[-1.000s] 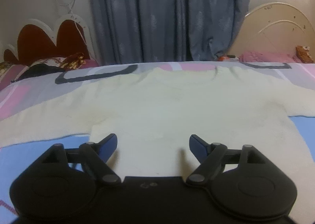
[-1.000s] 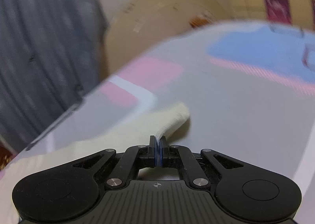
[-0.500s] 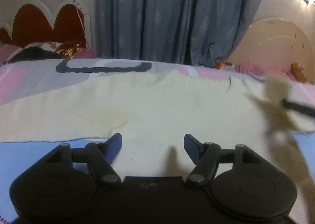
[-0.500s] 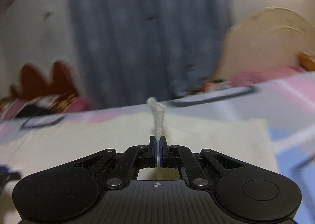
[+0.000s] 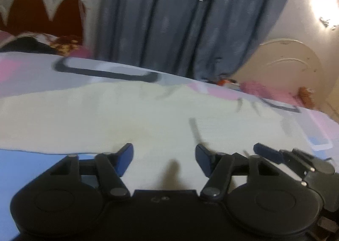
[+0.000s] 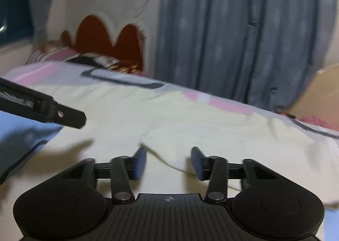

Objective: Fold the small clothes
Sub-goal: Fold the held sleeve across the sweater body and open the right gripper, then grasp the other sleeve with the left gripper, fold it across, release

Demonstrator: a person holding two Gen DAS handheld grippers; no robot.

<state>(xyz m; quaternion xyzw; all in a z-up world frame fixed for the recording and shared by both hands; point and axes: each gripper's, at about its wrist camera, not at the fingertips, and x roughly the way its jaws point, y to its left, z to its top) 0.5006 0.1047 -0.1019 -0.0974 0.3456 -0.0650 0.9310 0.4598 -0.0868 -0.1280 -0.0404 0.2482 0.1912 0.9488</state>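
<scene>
bedsheet [image 5: 31, 75]: grey, pink and blue blocks, dark outlined rectangle printed on it
curtain [image 5: 180, 18]: blue-grey, pleated, hangs behind the bed
headboard [image 5: 42, 11]: dark red, scalloped white trim, far left (also in right wrist view [image 6: 106, 37])
pillow [image 5: 42, 44]: patterned dark/white/brown, just below the headboard
cream board [image 5: 290, 65]: arched, far right, chipped paint
pink bundle [image 5: 254, 88]: near the cream board (blurred, cannot tell what)
lamp [image 5: 324, 1]: lit, on right wall

text: none legible | labels: none | numbers: none | both views blurred
</scene>
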